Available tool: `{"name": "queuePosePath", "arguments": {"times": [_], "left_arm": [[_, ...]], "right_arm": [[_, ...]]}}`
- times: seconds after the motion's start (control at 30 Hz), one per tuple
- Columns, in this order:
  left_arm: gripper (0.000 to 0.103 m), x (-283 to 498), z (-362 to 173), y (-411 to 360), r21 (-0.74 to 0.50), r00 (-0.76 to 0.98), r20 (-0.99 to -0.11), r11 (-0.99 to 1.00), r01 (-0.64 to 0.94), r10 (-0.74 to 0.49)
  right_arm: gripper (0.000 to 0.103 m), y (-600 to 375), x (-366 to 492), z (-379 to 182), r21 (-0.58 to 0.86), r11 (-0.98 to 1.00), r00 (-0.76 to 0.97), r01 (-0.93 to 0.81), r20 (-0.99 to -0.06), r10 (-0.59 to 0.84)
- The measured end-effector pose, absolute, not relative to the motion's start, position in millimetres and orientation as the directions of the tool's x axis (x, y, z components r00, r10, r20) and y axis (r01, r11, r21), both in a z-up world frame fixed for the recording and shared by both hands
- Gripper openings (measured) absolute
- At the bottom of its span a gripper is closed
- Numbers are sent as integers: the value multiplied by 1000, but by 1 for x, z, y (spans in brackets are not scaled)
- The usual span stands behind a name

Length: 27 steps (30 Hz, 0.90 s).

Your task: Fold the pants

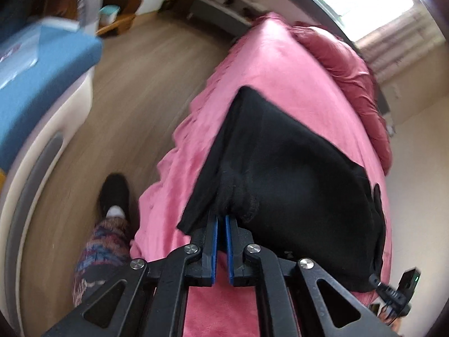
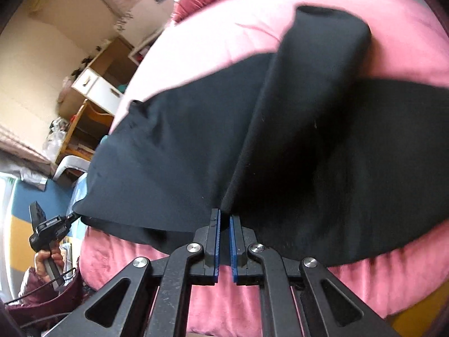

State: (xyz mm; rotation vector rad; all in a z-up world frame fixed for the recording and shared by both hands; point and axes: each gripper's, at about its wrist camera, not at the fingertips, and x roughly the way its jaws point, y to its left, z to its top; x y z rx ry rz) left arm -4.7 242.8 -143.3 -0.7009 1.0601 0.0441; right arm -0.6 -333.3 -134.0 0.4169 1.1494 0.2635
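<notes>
Black pants (image 1: 294, 168) lie partly on a pink bed (image 1: 266, 64). My left gripper (image 1: 221, 217) is shut on a bunched edge of the pants and lifts it off the bed. In the right wrist view my right gripper (image 2: 225, 219) is shut on another edge of the pants (image 2: 280, 140), with a raised fold running away from the fingers towards a leg end (image 2: 331, 25). The left gripper (image 2: 53, 224) also shows at the far left of the right wrist view, held by a hand, pinching the pants' corner.
A dark pink duvet (image 1: 356, 67) is bunched along the bed's far side. Wooden floor (image 1: 134, 90) lies left of the bed, with the person's foot (image 1: 115, 193). A blue and white unit (image 1: 42, 84) stands at left. Shelves and drawers (image 2: 95, 90) stand by the wall.
</notes>
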Motion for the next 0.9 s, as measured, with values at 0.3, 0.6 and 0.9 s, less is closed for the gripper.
{"name": "queuePosePath", "arguments": {"times": [0.3, 0.6, 0.9], "left_arm": [[26, -33, -138, 278, -632, 586, -748, 606, -484, -311], [31, -7, -125, 251, -596, 568, -769, 649, -473, -292], [6, 2, -104, 241, -517, 577, -786, 751, -412, -224]], "right_arm": [[6, -337, 2, -145, 431, 902, 379, 8, -836, 396], [6, -340, 3, -147, 455, 890, 388, 39, -828, 406], [6, -337, -3, -118, 464, 886, 445, -4, -792, 417]]}}
